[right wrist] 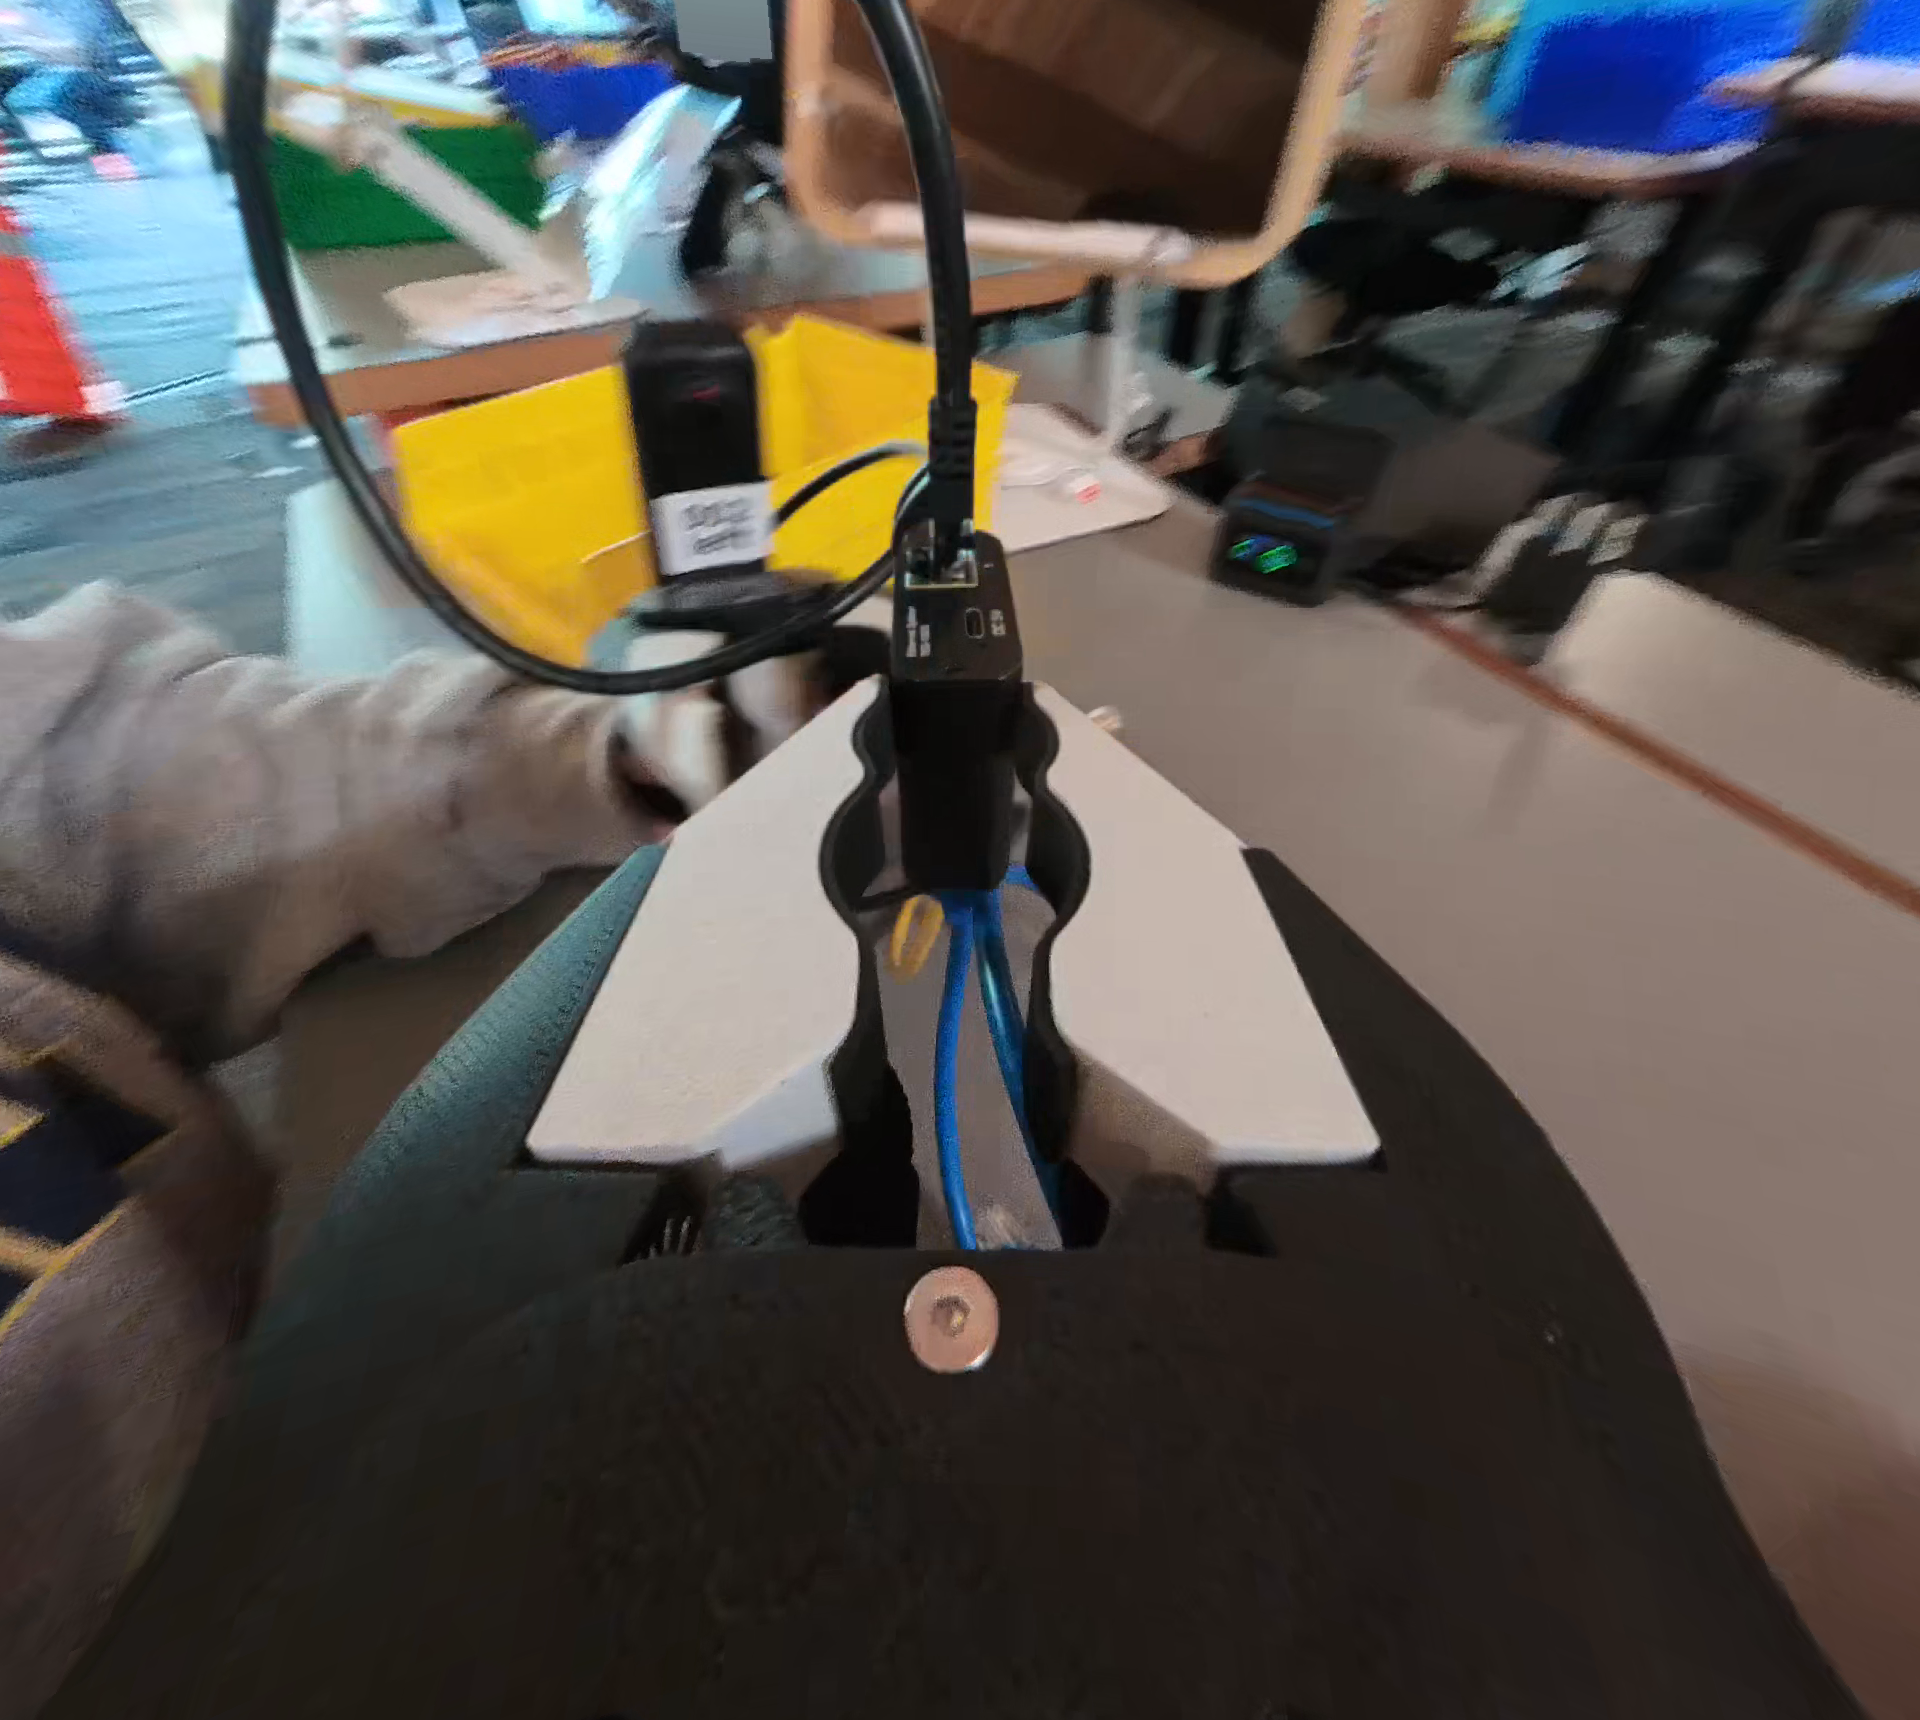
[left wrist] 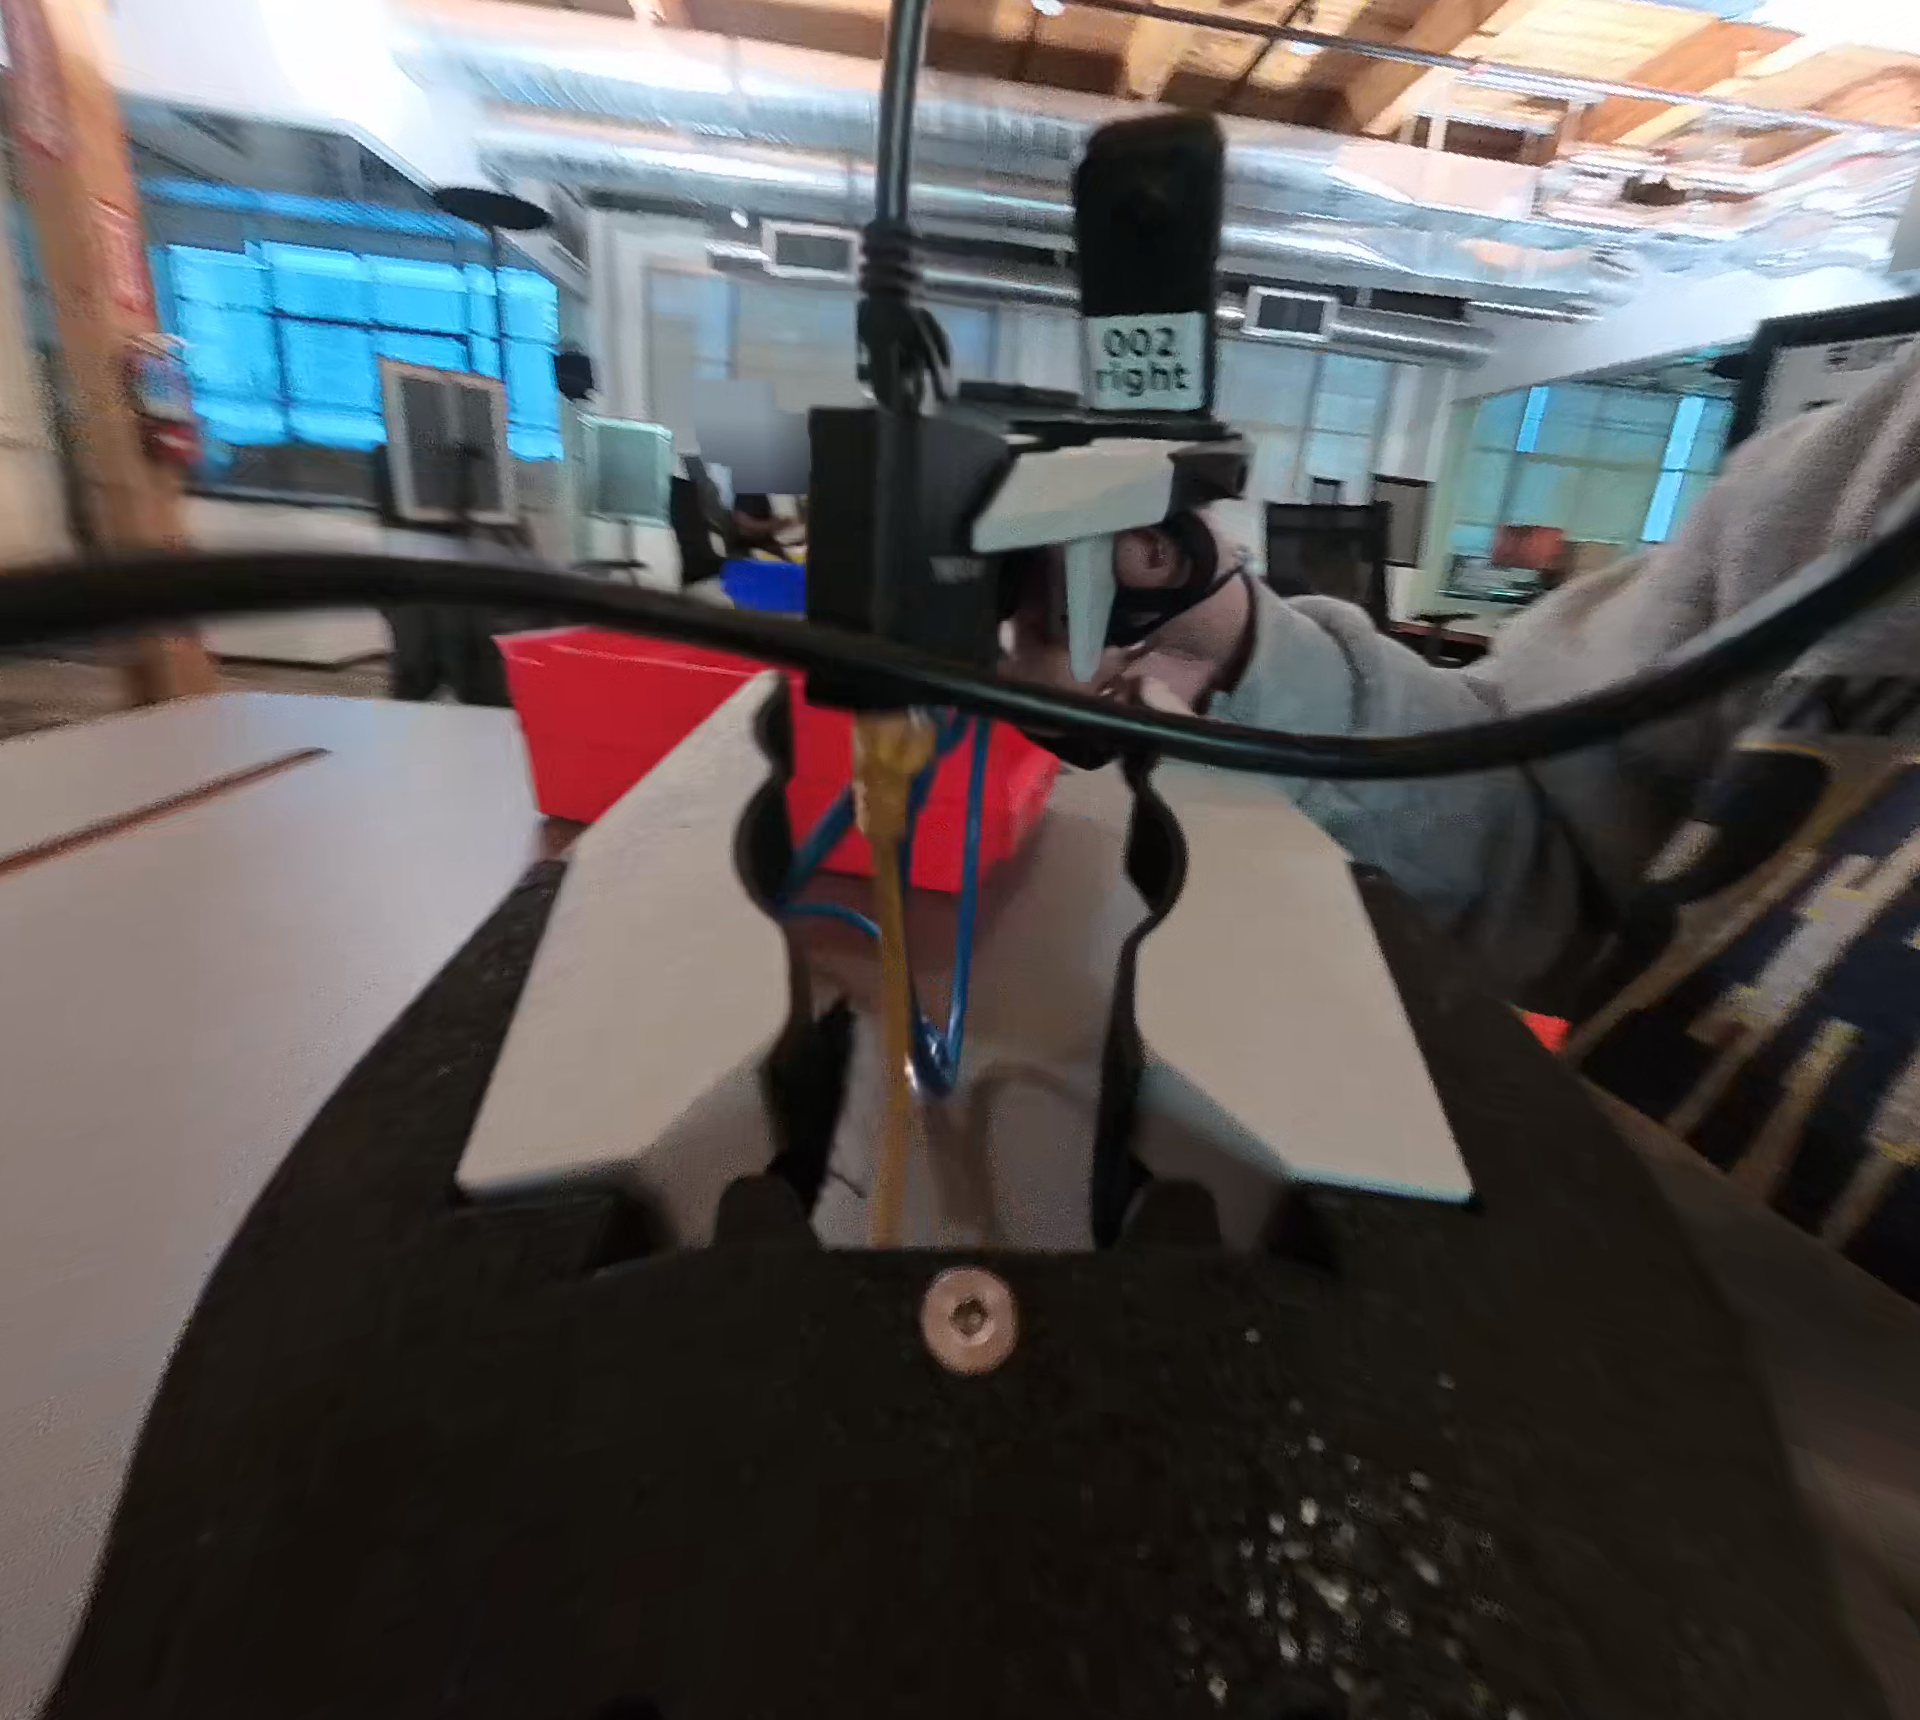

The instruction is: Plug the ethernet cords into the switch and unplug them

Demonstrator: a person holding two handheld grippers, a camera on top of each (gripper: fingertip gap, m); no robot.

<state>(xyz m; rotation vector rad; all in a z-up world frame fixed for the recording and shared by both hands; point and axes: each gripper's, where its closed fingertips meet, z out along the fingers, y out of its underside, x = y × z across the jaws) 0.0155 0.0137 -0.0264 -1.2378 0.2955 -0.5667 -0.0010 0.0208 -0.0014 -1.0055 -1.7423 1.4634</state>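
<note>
Left tongs (left wrist: 951, 740): mine, held level above the desk (left wrist: 260, 891), jaws spread, nothing between the fingers (left wrist: 665, 922).

Yellow cord (left wrist: 891, 995): hangs down through the gap of my left tongs, its plug at the underside of the switch (left wrist: 899, 538); whether it is seated I cannot tell.

Blue cords (left wrist: 961, 922): two, looping down from the same underside beside the yellow one, toward the desk.

Right tongs (right wrist: 954, 771): mine, clenched on the switch (right wrist: 956, 735), which stands upright between the tips, off the desk.

Black cord (right wrist: 940, 216): plugged into the top port of the switch, arching up and round in a wide loop to the left.

Red bin (left wrist: 644, 725): on the desk behind the switch, seen from the left side.

Yellow bin (right wrist: 520, 496): on the desk beyond the switch, seen from the right side.

Sleeve (right wrist: 260, 787): grey, over the near left edge of the desk.

Far end: a second black box (right wrist: 1288, 548) with green lights, near the right edge.
</note>
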